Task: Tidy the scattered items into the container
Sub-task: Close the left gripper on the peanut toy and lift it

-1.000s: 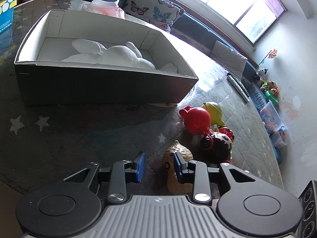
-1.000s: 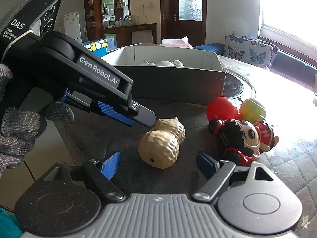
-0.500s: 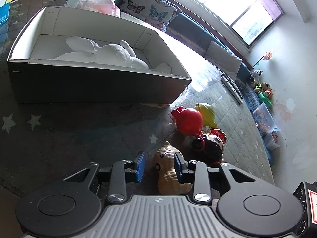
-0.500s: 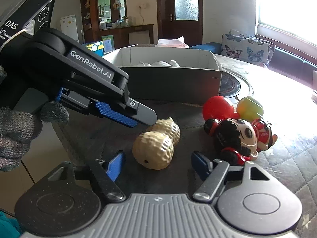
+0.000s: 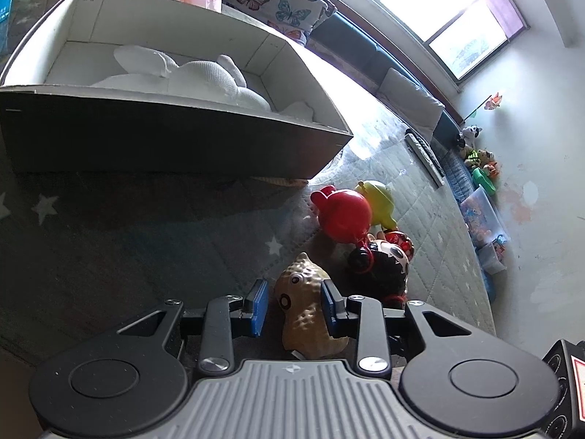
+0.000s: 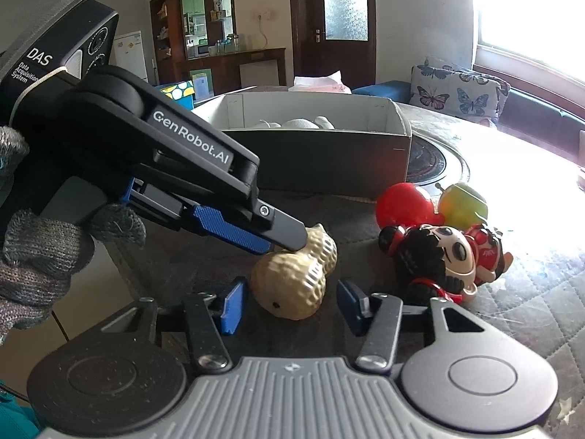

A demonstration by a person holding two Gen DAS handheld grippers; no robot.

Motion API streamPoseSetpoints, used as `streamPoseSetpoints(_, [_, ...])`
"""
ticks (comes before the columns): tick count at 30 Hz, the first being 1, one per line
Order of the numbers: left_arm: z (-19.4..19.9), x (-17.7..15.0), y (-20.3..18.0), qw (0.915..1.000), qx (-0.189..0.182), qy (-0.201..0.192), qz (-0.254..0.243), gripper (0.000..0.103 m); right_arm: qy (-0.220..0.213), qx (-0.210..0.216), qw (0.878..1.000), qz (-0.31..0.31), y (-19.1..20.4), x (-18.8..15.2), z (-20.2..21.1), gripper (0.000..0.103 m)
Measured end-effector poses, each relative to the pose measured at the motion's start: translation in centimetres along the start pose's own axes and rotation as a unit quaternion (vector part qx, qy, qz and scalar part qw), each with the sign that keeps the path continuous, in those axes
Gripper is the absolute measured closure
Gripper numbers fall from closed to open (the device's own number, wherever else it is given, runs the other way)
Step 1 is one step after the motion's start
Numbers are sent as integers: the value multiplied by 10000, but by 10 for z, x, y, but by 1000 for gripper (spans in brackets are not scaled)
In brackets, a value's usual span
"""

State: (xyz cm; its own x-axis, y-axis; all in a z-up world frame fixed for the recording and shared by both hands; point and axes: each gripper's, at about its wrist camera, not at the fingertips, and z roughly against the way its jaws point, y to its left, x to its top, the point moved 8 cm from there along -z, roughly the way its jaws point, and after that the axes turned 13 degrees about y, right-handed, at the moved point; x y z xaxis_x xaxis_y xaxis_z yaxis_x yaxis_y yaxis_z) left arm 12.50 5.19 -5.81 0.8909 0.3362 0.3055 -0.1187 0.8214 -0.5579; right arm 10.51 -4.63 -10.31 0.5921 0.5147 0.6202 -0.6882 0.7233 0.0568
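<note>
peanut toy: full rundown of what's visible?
The peanut toy is tan, two-lobed, with a dimpled shell that looks like hard plastic and a small dark hole in its near lobe. It lies on its side on the grey mat. The left gripper's finger touches its far lobe; the right gripper's closing pads flank it, gaps showing.

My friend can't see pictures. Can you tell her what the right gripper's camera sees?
A peanut-shaped toy lies on the table between the right gripper's open blue pads, while the left gripper touches it from above. Beside it sit a doll, a red toy, and a box.
</note>
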Motion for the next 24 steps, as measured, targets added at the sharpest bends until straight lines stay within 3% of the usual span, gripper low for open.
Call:
streamPoseSetpoints(9, [-5,0,-2,9998,-158,91,74,68,-5,55,10000,-21,0,4,-3,57])
streamPoseSetpoints(24, [-1,5,-9,9995,-274,12,-140,69,-56,58,10000,-9,-1,10,1,58])
